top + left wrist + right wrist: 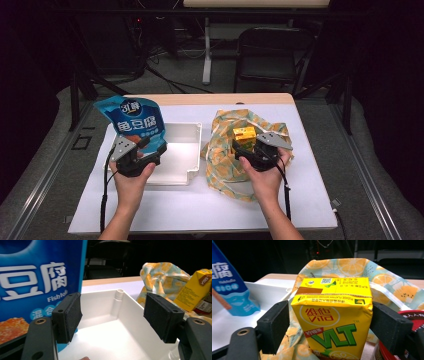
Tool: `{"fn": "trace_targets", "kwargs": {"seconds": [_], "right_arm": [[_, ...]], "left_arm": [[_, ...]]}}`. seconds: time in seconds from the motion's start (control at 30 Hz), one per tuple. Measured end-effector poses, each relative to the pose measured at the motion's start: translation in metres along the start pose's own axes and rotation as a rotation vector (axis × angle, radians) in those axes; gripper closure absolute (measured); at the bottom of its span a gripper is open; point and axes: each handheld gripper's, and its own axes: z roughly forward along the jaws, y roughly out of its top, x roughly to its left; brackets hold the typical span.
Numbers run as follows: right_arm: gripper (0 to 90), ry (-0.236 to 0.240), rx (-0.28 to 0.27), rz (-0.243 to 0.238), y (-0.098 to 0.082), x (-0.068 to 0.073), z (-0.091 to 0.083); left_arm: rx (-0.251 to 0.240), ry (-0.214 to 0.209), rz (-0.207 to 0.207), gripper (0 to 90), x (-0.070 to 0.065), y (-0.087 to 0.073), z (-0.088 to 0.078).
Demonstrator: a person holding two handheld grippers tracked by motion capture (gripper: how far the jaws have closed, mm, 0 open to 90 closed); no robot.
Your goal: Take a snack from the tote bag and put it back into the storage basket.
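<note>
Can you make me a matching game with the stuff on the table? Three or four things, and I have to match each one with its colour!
Things:
1. snack pouch
2. drink carton
3. bin
4. cloth bag

Colours:
A. white
B. orange-slice print
C. blue
D. yellow

Pairs: 1-C, 2-D, 3-A, 4-B

I see a white-covered table (310,200) bearing a white tray (182,155) and, just beside it, a citrus-print bag (222,170).
</note>
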Motion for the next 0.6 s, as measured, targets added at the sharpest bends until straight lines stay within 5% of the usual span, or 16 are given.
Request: {"fn": "trace_targets", "kwargs": {"seconds": [0.6], "right_arm": [[21.3, -0.129, 0.020, -0.009, 0.000, 0.009, 0.023]], "left_arm": [[0.044, -0.052, 0.032, 31.2, -0.024, -0.009, 0.016]]}}
